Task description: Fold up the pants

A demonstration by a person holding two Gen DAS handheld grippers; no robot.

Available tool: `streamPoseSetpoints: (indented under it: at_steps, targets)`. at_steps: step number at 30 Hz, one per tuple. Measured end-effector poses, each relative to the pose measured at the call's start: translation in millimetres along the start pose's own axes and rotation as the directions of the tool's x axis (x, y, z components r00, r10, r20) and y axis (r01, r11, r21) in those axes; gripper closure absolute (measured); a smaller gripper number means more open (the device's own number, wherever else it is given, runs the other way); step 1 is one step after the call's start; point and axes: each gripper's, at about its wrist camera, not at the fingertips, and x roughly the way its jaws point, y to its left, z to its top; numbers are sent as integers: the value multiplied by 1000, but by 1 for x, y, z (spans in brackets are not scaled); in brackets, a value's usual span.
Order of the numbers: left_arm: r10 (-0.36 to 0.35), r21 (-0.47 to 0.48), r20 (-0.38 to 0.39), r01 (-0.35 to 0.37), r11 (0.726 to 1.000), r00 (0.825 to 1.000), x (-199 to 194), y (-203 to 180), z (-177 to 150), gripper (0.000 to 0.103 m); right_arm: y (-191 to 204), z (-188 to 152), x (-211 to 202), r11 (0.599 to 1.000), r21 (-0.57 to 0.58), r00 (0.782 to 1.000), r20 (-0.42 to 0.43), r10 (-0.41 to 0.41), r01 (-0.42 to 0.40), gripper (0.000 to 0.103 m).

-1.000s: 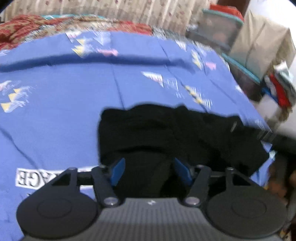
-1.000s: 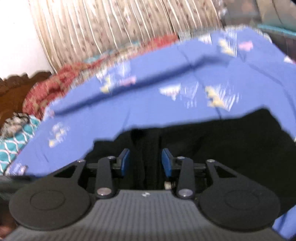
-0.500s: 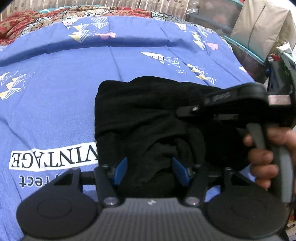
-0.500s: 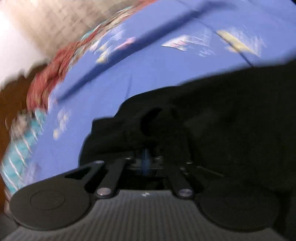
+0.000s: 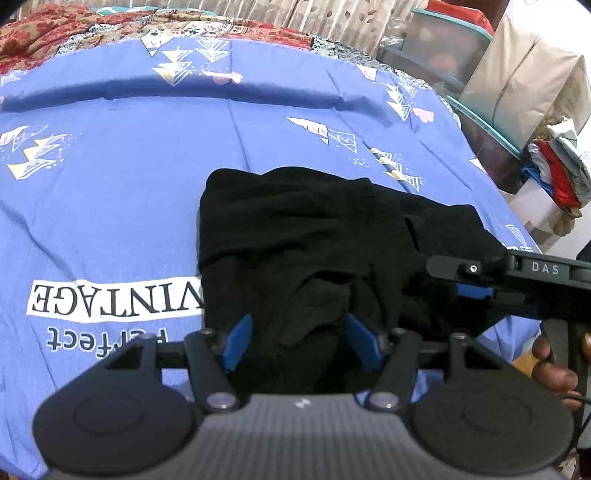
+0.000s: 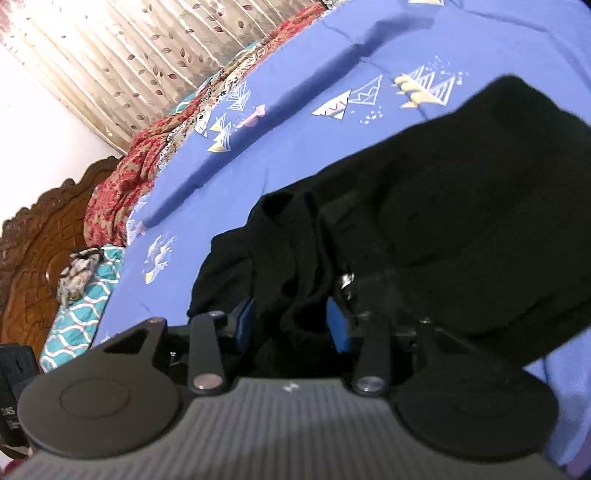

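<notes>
Black pants (image 5: 306, 236) lie folded in a bundle on a blue bedsheet (image 5: 129, 177). My left gripper (image 5: 301, 341) sits at the near edge of the bundle; its blue pads stand apart with black cloth bunched between them. My right gripper (image 5: 476, 286) comes in from the right side of the pants, held by a hand. In the right wrist view the right gripper (image 6: 291, 325) has its blue pads apart with a fold of the pants (image 6: 424, 206) between them.
The sheet carries a white "VINTAGE" print (image 5: 114, 297) left of the pants. Patterned red bedding (image 5: 55, 33) and a curtain (image 6: 122, 55) lie beyond. Storage boxes (image 5: 517, 77) and stacked clothes (image 5: 557, 173) stand off the bed's right edge. A carved wooden headboard (image 6: 33, 258) is at left.
The right gripper was shut on the cloth half a second ago and its pads now stand apart. It has drawn back toward the right edge of the pants. The left gripper barely moved.
</notes>
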Motion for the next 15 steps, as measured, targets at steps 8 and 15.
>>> streamPoseSetpoints:
  at_steps: [8,15]
  targets:
    - [-25,-26,53,26,999,998,-15,2,15,47,9,12,-27,998,-57,993,116,17,-10,57]
    - [-70,-2,43,70,998,997,-8,-13,28,49,-35,24,-86,990,3,930,343,-131,138,39]
